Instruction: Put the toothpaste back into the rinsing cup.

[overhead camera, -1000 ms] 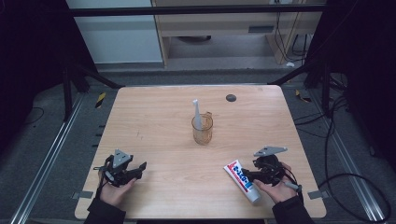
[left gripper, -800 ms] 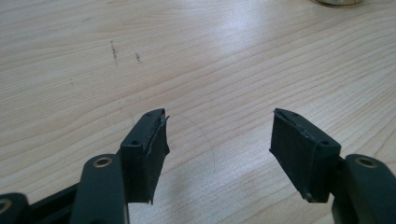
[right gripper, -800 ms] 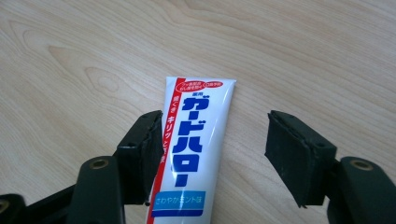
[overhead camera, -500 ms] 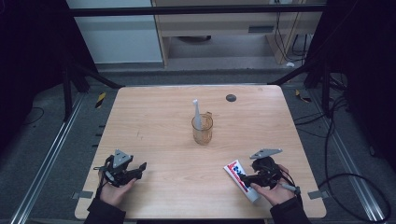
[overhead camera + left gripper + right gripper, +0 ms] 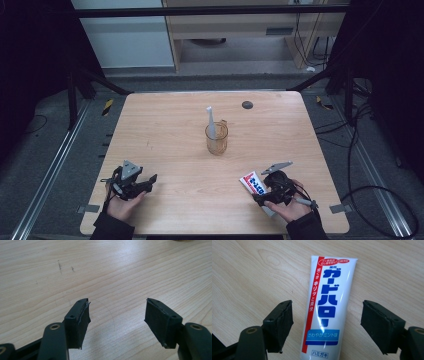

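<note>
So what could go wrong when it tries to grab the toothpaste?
The right gripper has just been opening, and its jaws straddle the toothpaste tube without touching it. The tube looks glossy, so it might slip or get squashed when pinched. Carrying it toward the glass cup could knock the cup and the white toothbrush over.

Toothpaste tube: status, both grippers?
Right gripper open, jaws just widening, astride the toothpaste tube, pads off it. Tube flat on the table. Left gripper open, empty. Nothing in the way.

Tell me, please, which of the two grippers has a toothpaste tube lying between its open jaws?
The right gripper: the toothpaste tube lies between its jaws, untouched. The left gripper has bare table between its own.
</note>
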Demonstrator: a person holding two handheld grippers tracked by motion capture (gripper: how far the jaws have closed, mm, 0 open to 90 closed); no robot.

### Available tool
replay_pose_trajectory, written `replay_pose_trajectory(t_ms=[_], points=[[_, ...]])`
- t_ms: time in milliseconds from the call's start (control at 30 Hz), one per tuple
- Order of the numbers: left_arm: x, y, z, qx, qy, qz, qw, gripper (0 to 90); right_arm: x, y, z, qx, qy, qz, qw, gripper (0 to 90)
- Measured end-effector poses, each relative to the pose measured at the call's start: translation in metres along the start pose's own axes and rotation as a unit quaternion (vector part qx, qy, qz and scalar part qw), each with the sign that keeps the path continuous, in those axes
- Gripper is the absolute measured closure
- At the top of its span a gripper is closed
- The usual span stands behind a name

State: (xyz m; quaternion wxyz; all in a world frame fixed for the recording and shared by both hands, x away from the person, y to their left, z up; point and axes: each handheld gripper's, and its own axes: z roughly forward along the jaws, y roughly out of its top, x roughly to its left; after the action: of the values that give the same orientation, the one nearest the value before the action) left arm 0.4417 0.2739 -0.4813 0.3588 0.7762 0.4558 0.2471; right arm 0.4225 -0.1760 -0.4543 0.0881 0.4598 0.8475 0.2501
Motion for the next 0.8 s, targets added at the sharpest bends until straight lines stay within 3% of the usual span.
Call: replay_pose_trajectory(t_ms=[367, 800], points=[[0.000, 0.000, 0.001, 0.002, -0.001, 0.001, 1.0000, 35.3, 0.002, 0.000, 0.009, 0.035, 0.001, -0.002, 0.9994, 27.9], [-0.001, 0.000, 0.001, 0.004, -0.002, 0.001, 1.0000, 35.3, 0.002, -0.001, 0.017, 0.057, -0.002, -0.002, 0.9984, 32.3]])
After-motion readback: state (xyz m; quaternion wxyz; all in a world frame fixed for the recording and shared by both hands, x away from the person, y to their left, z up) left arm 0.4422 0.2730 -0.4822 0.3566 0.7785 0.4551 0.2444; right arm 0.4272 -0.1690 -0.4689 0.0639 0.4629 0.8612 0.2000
